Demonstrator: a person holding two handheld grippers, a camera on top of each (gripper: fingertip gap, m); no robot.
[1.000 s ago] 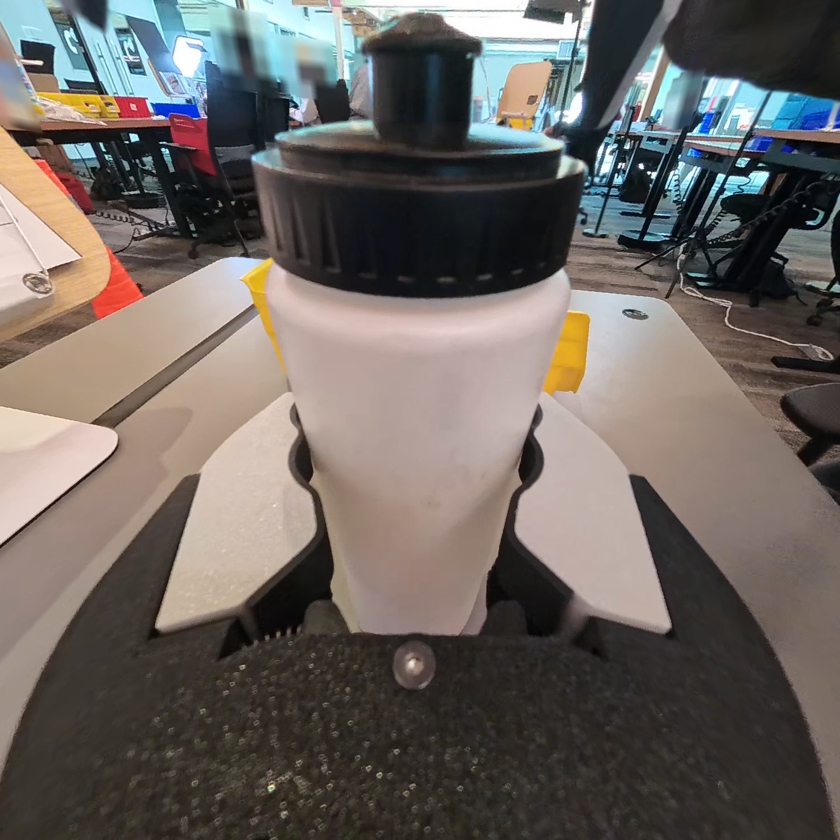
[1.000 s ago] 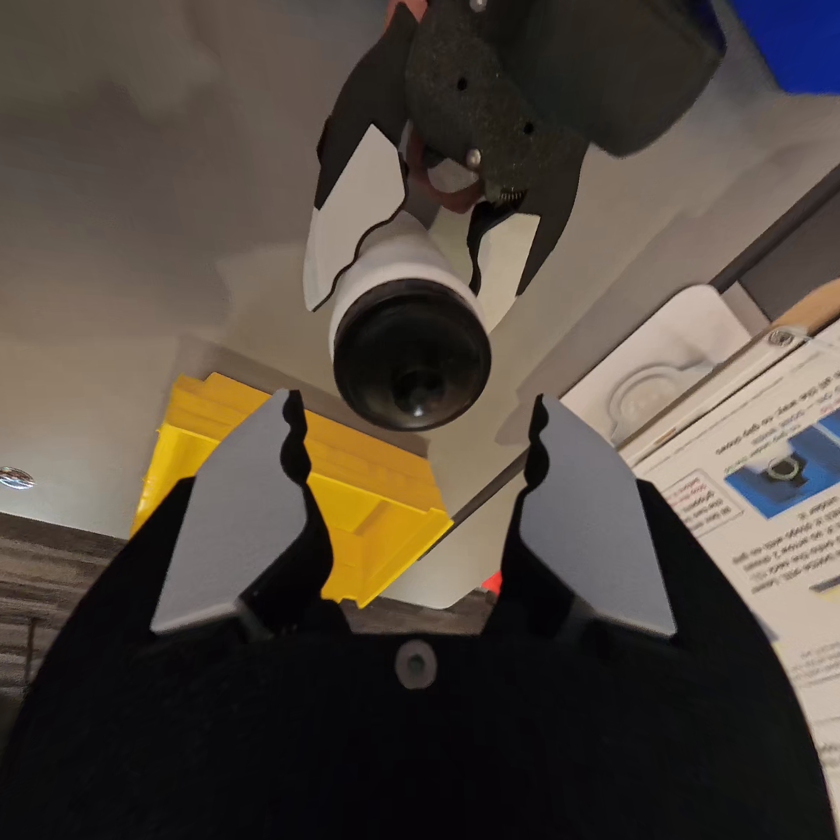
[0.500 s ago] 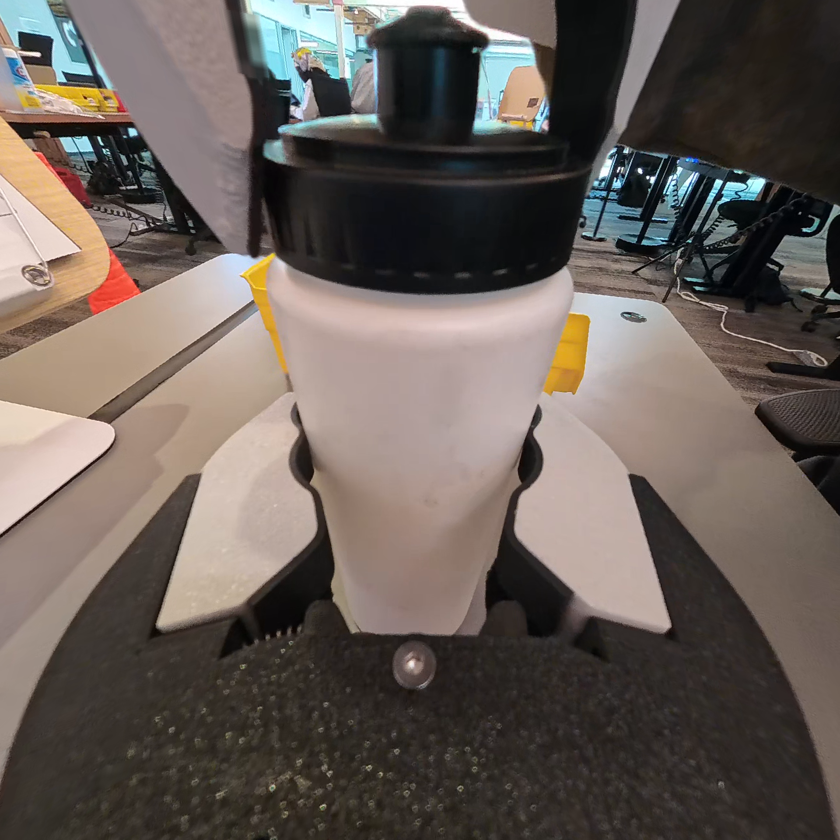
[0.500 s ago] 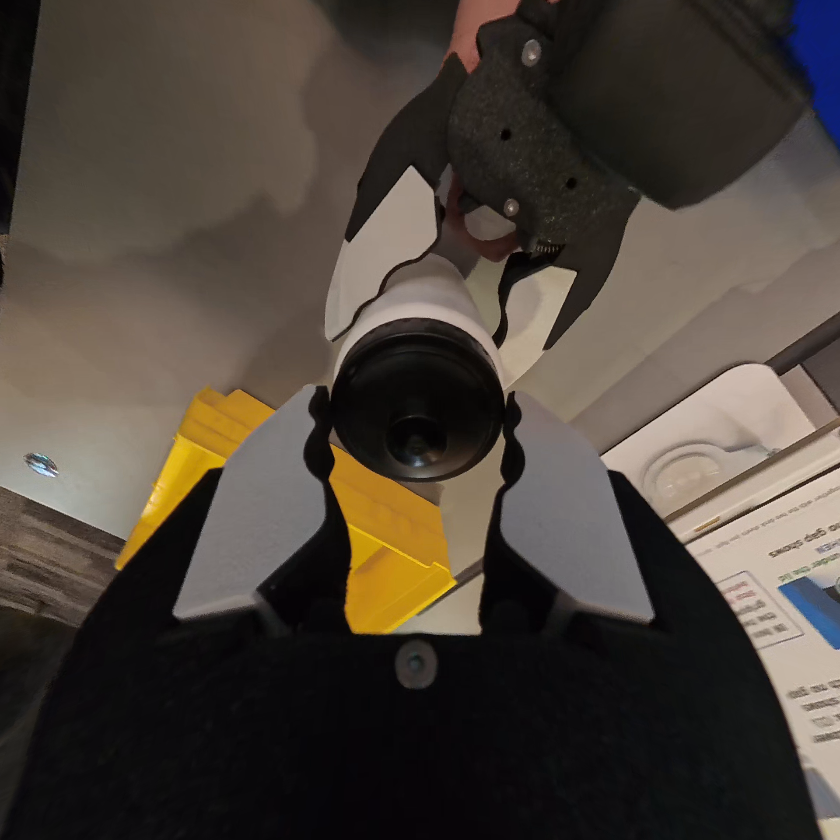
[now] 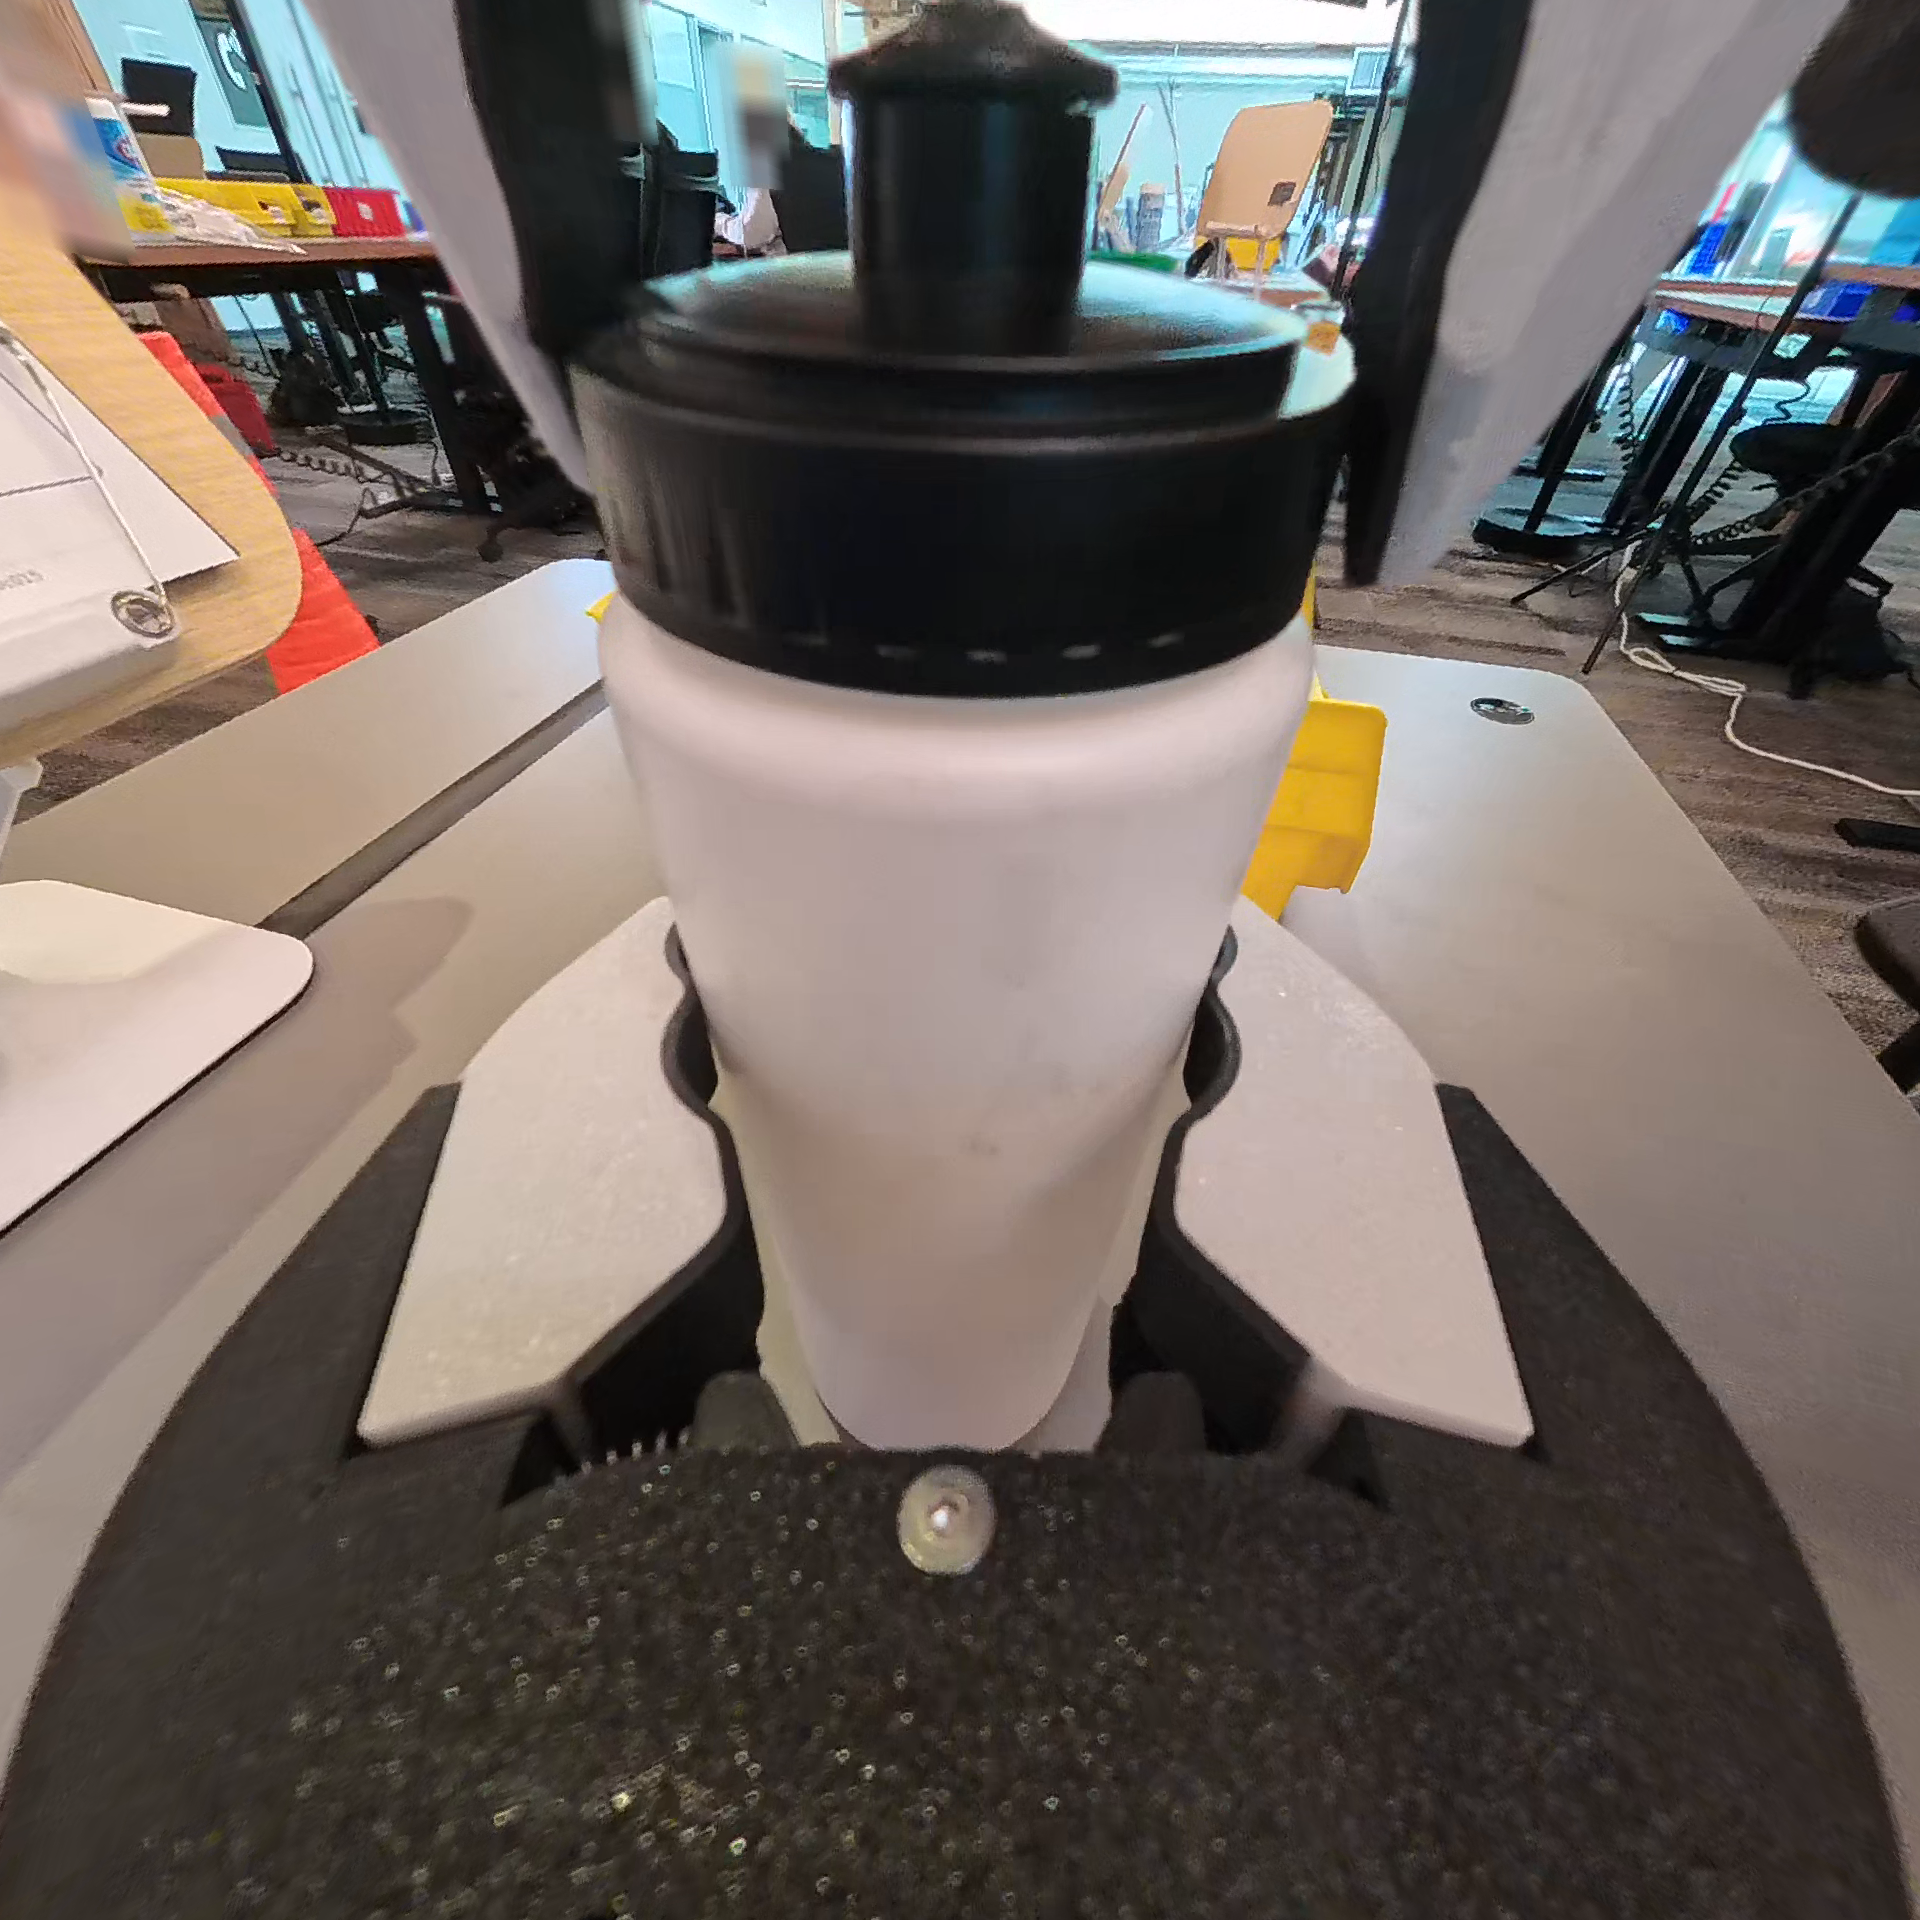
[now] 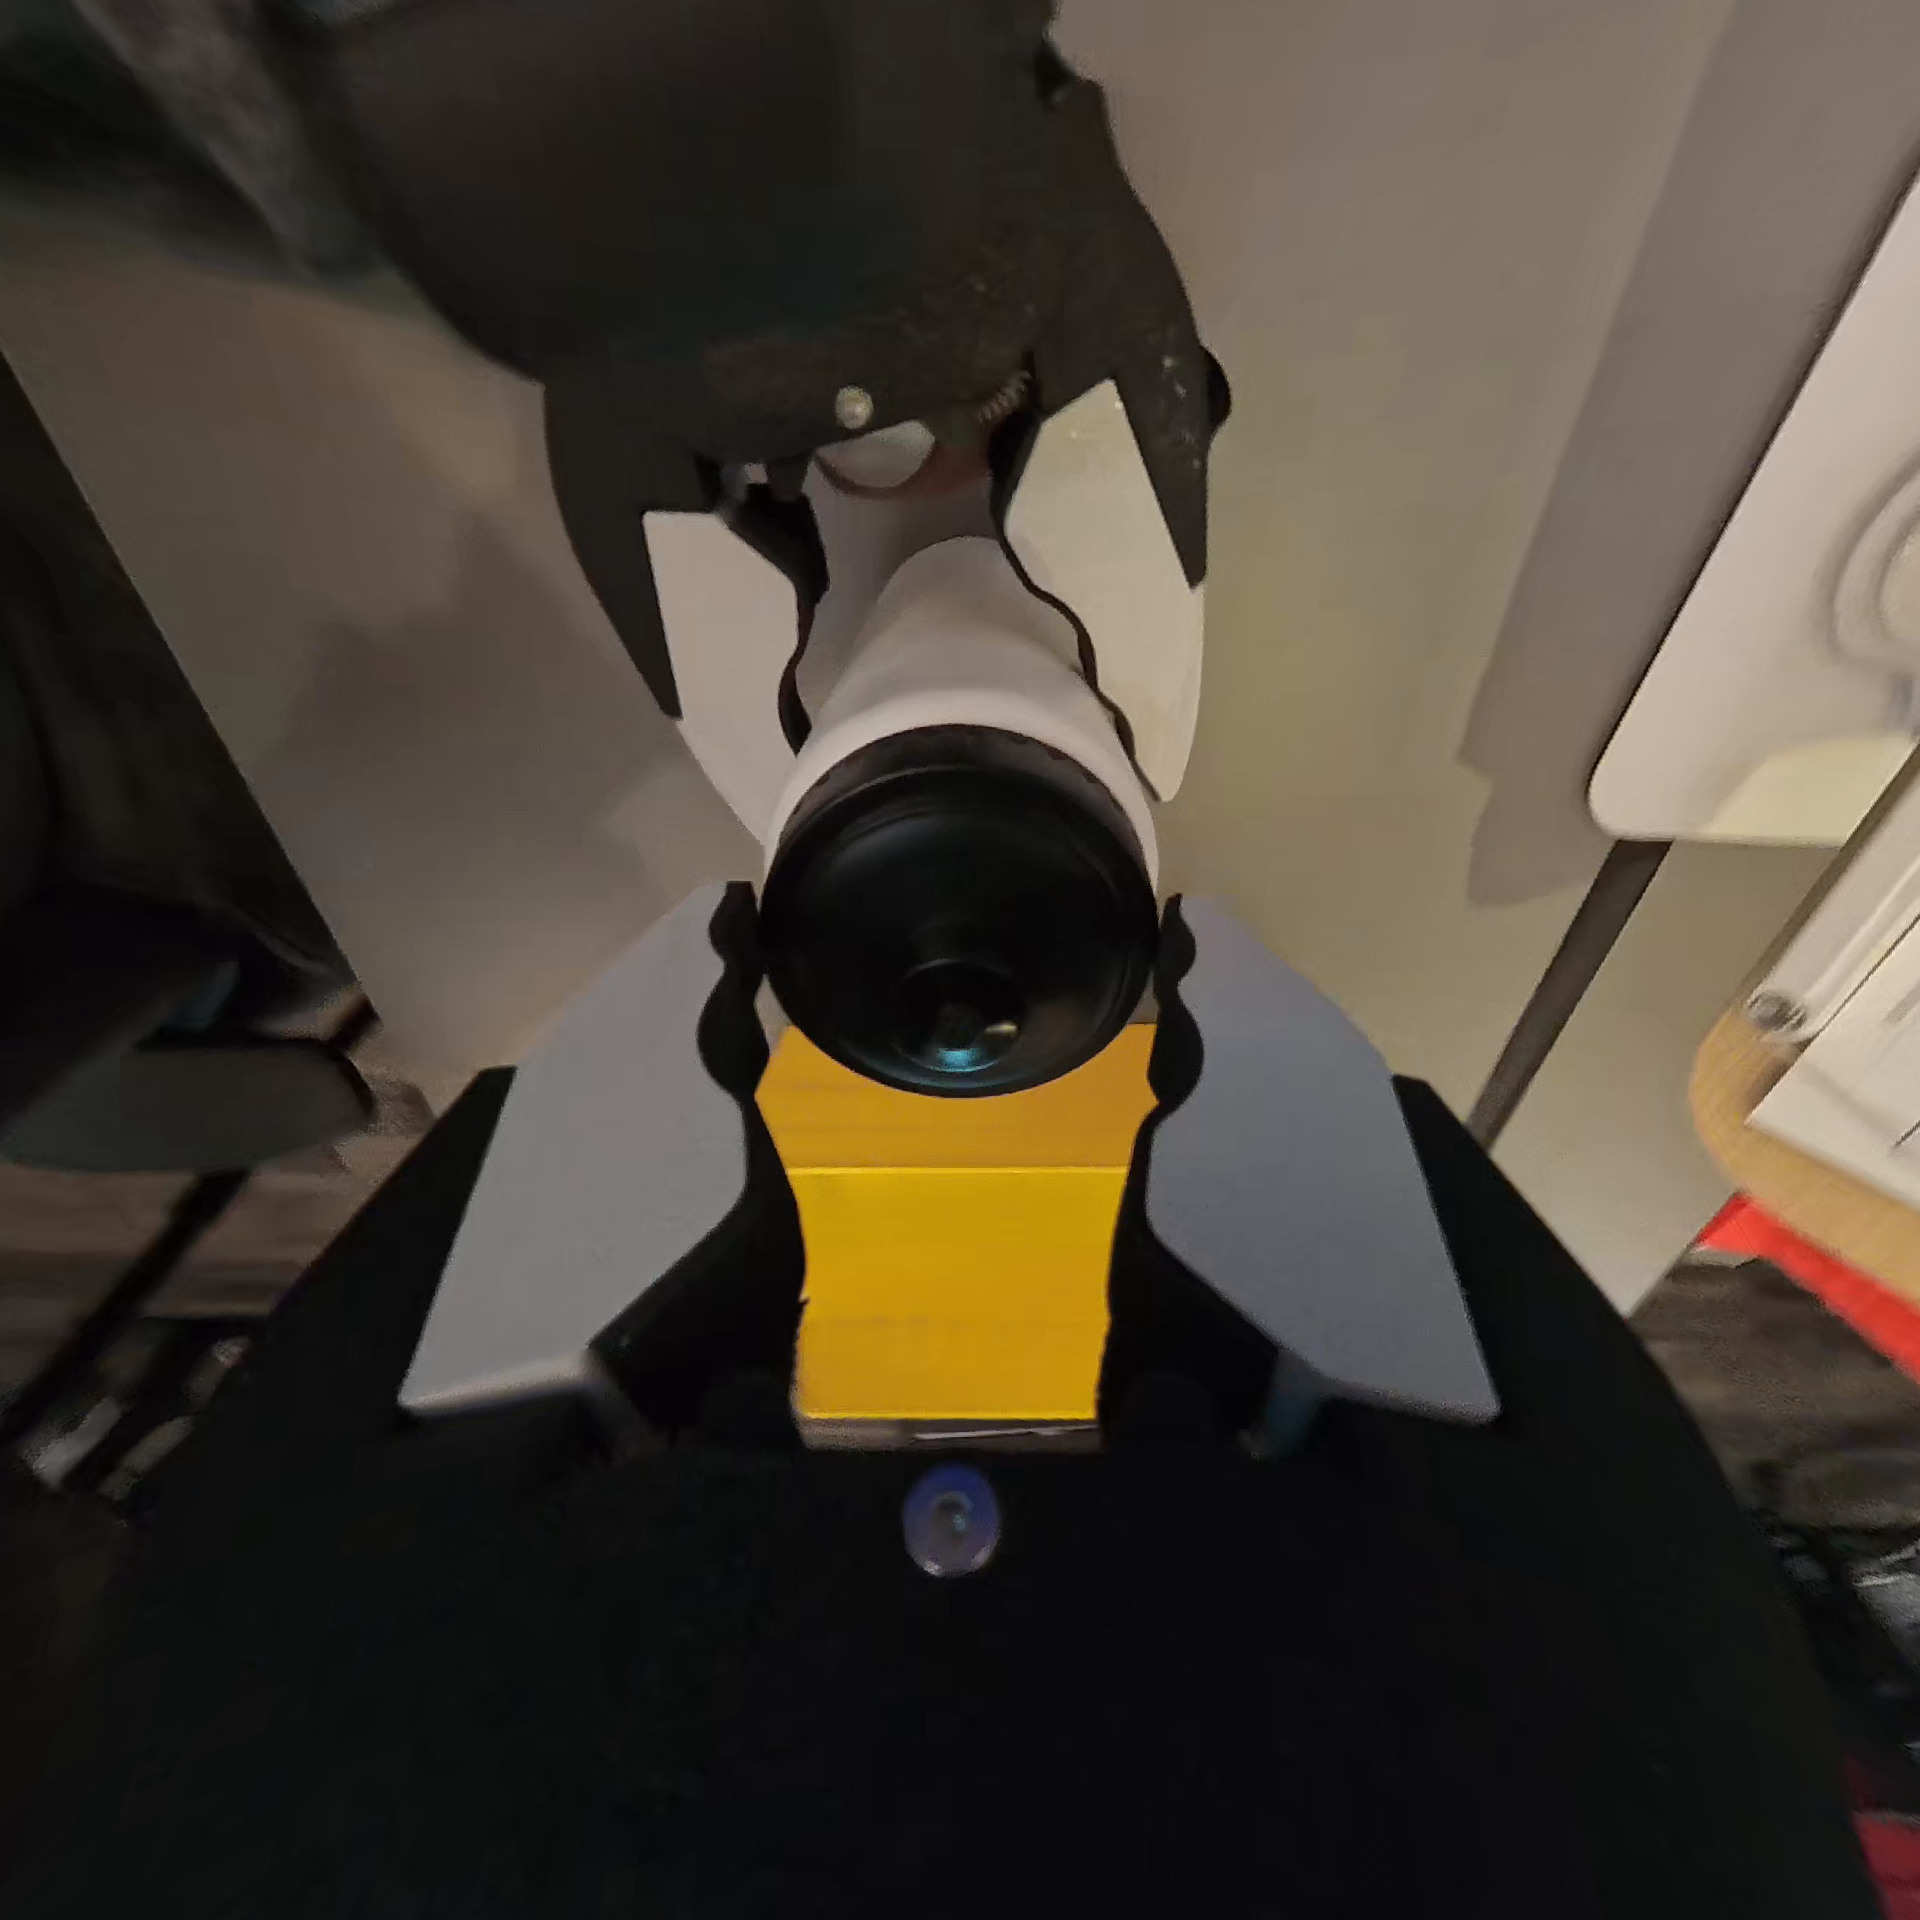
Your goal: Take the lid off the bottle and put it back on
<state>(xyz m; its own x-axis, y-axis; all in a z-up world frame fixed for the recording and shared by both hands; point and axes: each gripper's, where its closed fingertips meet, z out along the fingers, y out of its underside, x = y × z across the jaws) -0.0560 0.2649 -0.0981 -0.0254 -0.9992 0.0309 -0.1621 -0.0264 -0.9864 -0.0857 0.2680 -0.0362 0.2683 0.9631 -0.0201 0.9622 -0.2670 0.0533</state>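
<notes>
Black lid (image 6: 958, 914) flanked by right gripper (image 6: 951, 961), contact unclear; left gripper (image 5: 951, 997) grasps bottle (image 5: 951, 997)

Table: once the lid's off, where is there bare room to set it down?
Bare grey table right of the bottle, beyond the yellow bin. Left is tighter: white tray and wooden board.
</notes>
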